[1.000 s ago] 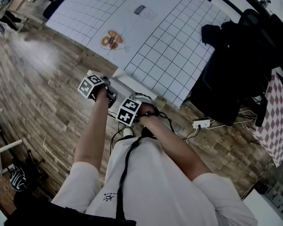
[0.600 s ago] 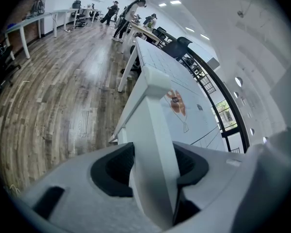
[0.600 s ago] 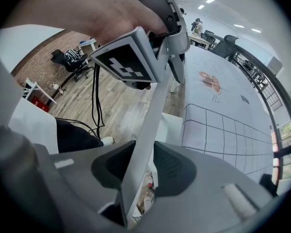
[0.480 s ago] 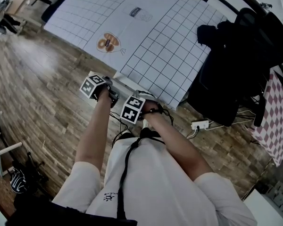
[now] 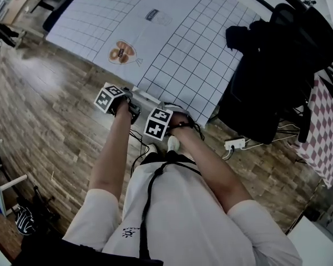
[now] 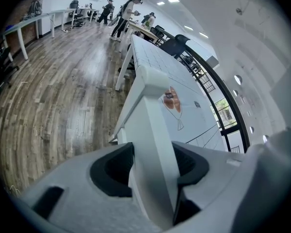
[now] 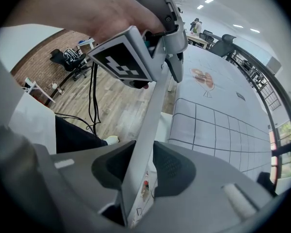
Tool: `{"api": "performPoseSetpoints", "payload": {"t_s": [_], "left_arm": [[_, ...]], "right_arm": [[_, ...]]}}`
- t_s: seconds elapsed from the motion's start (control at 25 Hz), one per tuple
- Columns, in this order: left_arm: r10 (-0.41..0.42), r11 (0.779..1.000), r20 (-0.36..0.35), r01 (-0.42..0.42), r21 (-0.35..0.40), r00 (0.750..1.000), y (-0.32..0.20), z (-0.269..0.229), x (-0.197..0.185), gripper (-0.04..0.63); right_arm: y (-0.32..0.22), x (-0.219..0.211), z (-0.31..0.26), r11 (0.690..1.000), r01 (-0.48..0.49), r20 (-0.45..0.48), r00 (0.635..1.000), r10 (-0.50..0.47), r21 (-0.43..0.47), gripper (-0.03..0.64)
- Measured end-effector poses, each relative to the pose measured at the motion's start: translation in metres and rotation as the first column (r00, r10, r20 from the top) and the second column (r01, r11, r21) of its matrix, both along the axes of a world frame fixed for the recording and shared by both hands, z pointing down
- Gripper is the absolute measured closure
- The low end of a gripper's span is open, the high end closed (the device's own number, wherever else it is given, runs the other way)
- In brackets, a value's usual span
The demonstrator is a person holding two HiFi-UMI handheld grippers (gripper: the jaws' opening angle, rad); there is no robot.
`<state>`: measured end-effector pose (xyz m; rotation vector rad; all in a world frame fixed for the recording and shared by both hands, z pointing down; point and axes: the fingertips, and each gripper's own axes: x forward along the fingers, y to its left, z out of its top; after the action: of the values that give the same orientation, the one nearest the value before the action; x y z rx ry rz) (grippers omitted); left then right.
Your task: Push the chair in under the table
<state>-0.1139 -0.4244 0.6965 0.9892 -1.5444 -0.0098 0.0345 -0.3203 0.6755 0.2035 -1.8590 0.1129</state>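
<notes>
**Both grippers clamped on the chair back at the table edge**

Left gripper (image 6: 153,166) is clenched on the top rail of the white chair (image 6: 153,110): the rail rises straight up between its jaws, and both pads press on it. Right gripper (image 7: 143,171) grips the same rail further along, with the thin white edge squeezed between its pads. In the right gripper view the left gripper's marker cube (image 7: 121,62) sits on the rail ahead, under the person's hand (image 7: 87,8).

From the head view, the two cubes (image 5: 107,97) (image 5: 157,123) lie side by side. The chair shows only as a narrow white strip (image 5: 147,96) between them, just beside the near edge of the table (image 5: 211,49). The rest of the chair is hidden beneath the gridded top.

Compared with the picture one second earlier, less of the white chair shows in front of the table edge. Both grippers stand nearer that edge, and their grip looks unchanged.

A food print (image 5: 121,52) lies on the table well beyond the grippers. To the right, well apart from the white chair, stands a black office chair (image 5: 288,43) draped in dark fabric. A white power strip (image 5: 235,144) with its cable lies on the wooden floor (image 5: 44,115) near the person's right arm, and a checked cloth (image 5: 328,126) hangs at the far right. Distant people (image 6: 121,13) stand at the far end of the room in the left gripper view.
</notes>
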Motion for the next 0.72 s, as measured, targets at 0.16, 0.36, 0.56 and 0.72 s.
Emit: {"api": "performPoseSetpoints", "payload": {"t_s": [0.16,0.36,0.56,0.72], "left_arm": [[0.019,1.000,-0.001,-0.019,0.001,1.000,-0.009,0.000,0.009,0.373],[0.060,0.998,-0.001,-0.060,0.000,0.998,-0.020,-0.001,0.017,0.365],[0.080,0.997,-0.004,-0.080,-0.012,0.997,-0.024,-0.001,0.020,0.364],[0.097,0.995,0.000,-0.097,-0.014,0.995,-0.030,-0.001,0.022,0.362]], "right_arm": [[-0.010,0.009,0.000,1.000,-0.014,-0.002,1.000,0.014,0.009,0.505],[-0.020,0.015,-0.001,0.999,-0.034,-0.001,0.999,0.034,0.006,0.506],[-0.024,0.017,-0.001,0.999,-0.032,0.000,0.999,0.032,0.001,0.505],[-0.029,0.018,-0.001,0.999,-0.039,0.002,0.999,0.039,0.004,0.505]]}}
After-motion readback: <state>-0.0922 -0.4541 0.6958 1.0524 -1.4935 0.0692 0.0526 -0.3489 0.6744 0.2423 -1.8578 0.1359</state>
